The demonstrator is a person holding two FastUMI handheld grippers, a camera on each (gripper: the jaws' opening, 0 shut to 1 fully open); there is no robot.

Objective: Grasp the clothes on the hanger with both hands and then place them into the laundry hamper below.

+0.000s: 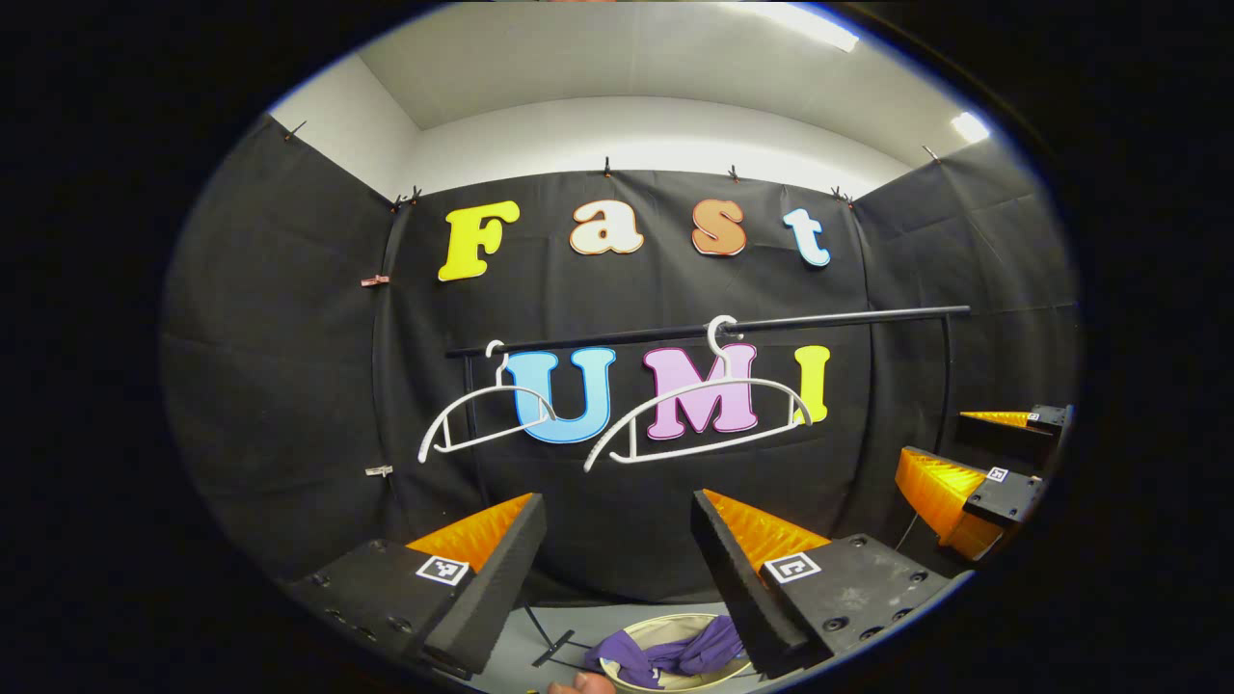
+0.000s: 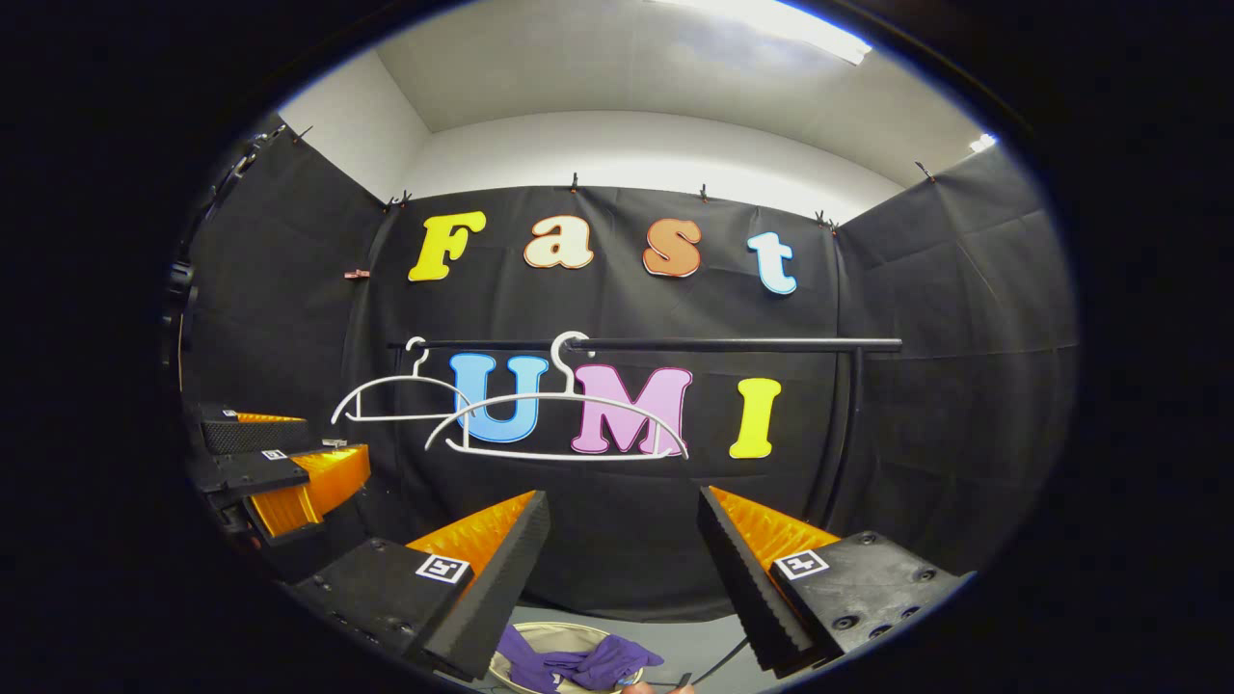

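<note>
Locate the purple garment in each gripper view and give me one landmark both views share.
Left gripper view: the purple garment lies in the laundry hamper at the bottom centre, between the open left tongs.
Right gripper view: the purple garment lies in the hamper at the bottom, slightly left of centre, between the open right tongs.
Shared landmark: the black rail carrying two bare white hangers.
</note>
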